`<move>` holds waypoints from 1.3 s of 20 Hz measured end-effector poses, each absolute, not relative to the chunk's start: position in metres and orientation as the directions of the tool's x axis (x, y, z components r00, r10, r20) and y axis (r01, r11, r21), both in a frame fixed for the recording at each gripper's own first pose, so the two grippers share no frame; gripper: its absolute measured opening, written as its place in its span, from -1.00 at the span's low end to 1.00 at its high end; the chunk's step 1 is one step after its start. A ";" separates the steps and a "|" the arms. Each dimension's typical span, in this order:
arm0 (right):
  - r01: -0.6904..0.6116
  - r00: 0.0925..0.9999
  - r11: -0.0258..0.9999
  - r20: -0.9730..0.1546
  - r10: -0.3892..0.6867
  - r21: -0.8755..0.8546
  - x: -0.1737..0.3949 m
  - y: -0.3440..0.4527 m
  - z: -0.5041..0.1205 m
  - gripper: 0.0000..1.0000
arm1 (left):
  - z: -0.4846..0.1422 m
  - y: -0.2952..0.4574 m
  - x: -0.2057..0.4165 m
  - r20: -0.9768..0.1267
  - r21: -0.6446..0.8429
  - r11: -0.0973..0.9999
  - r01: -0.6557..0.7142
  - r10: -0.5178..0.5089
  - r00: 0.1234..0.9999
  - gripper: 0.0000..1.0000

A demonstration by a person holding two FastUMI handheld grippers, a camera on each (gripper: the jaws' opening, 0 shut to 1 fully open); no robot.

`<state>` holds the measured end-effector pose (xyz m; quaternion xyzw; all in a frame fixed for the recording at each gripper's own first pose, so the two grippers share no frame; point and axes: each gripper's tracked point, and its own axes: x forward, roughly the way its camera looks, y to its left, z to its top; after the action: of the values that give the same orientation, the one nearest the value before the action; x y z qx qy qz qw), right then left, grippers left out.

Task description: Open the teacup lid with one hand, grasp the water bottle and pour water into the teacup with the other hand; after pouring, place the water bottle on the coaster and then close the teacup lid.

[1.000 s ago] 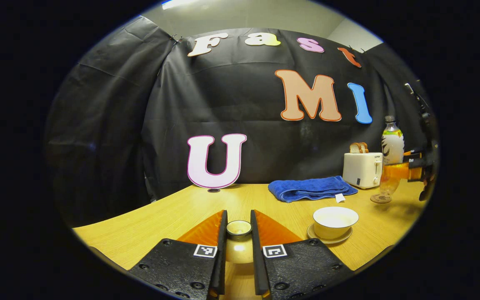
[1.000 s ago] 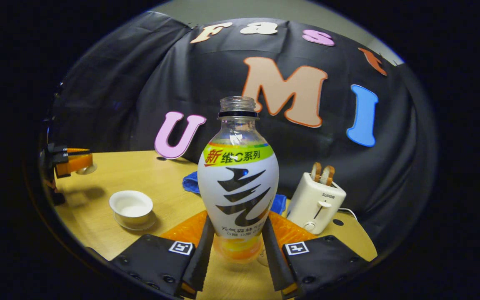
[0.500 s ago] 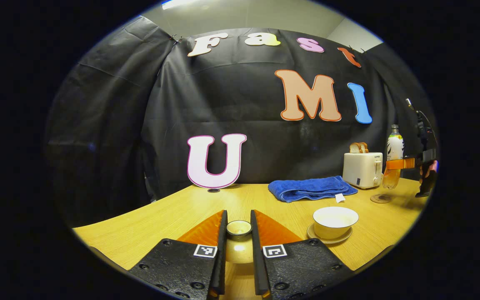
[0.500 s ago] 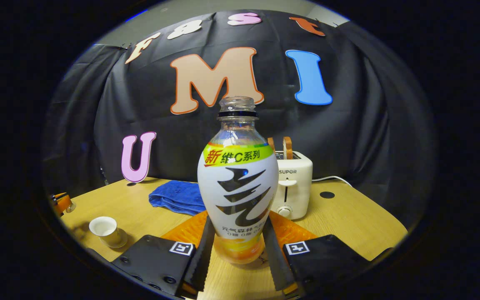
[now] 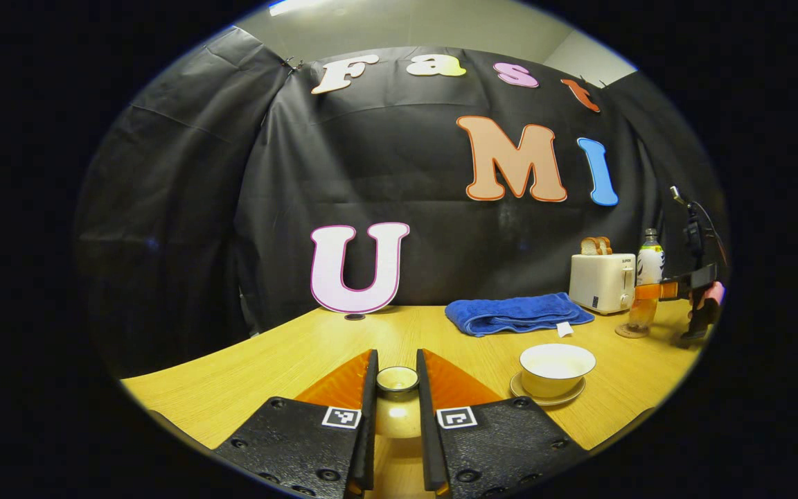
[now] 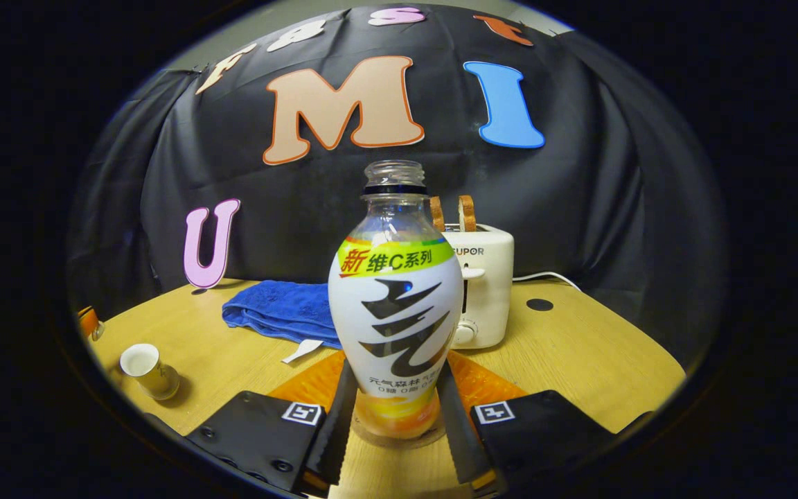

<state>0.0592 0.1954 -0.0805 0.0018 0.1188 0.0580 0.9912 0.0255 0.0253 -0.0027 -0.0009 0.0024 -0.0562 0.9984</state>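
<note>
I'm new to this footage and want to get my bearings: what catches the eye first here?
The water bottle stands out, upright and uncapped between the right gripper fingers, in front of the toaster. In the left gripper view, the left gripper holds the teacup lid above the table, left of the open teacup.

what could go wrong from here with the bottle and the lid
1. The uncapped plastic water bottle stands on the round coaster, the right gripper clamping its narrow base; opening unevenly might tip it toward the white toaster.
2. The left gripper pinches the small cream teacup lid by its knob; it may slip or land off-centre on the open cream teacup.
</note>
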 end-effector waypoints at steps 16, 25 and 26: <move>-0.140 0.968 0.990 -0.211 0.138 0.005 0.056 0.202 -0.080 0.79 | -0.003 0.025 0.025 -0.005 -0.003 0.994 0.111 -0.111 0.994 -0.50; -0.179 0.961 0.984 -0.214 0.173 -0.011 0.030 0.202 -0.088 0.89 | -0.002 0.024 0.025 -0.006 -0.003 0.993 0.115 -0.115 0.993 -0.50; -0.181 0.964 0.983 -0.199 0.177 -0.006 0.024 0.201 -0.083 0.89 | -0.003 0.023 0.026 -0.005 -0.004 0.993 0.117 -0.117 0.993 -0.50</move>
<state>0.0243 0.2005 -0.0831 -0.0120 0.0994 0.0903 0.9909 0.0257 0.0226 -0.0027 -0.0019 0.0028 -0.0587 0.9983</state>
